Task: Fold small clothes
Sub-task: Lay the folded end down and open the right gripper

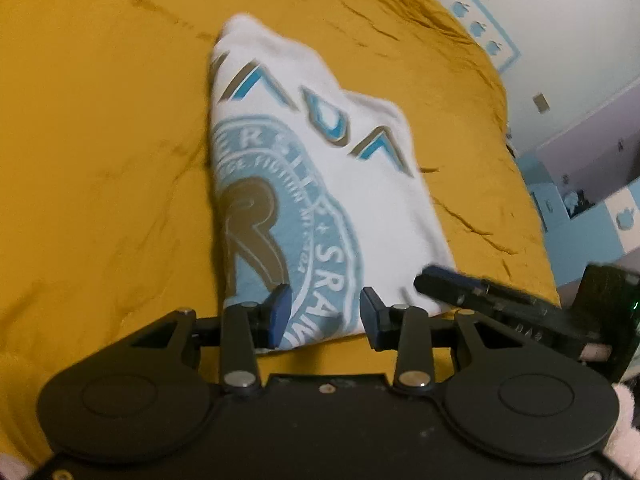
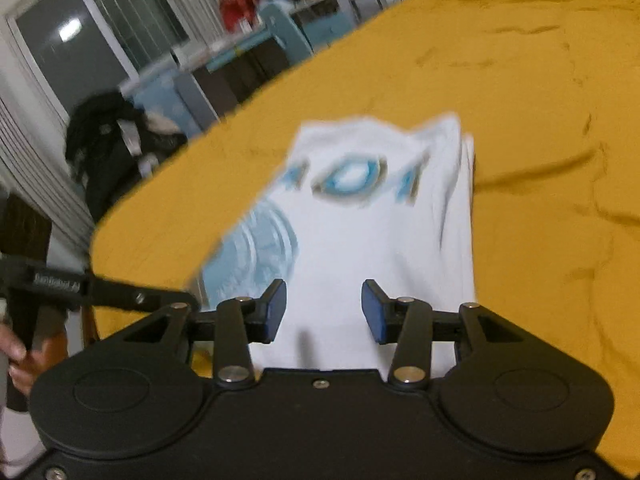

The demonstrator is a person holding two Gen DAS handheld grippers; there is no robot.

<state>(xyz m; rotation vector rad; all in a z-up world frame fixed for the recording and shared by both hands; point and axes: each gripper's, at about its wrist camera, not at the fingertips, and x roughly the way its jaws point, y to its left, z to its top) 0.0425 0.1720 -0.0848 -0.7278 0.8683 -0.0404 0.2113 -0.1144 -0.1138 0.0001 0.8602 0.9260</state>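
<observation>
A mustard bedsheet (image 1: 100, 140) covers the bed. On it lies the folded white shirt (image 1: 320, 184). Over its near edge, the left gripper (image 1: 325, 314) and the right gripper (image 2: 324, 310) both stand partly open, holding nothing.

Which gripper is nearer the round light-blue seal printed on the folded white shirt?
Left. The left gripper stands open right over the round light-blue seal on the folded white shirt. The right gripper stands open over plain white cloth beside it.
</observation>
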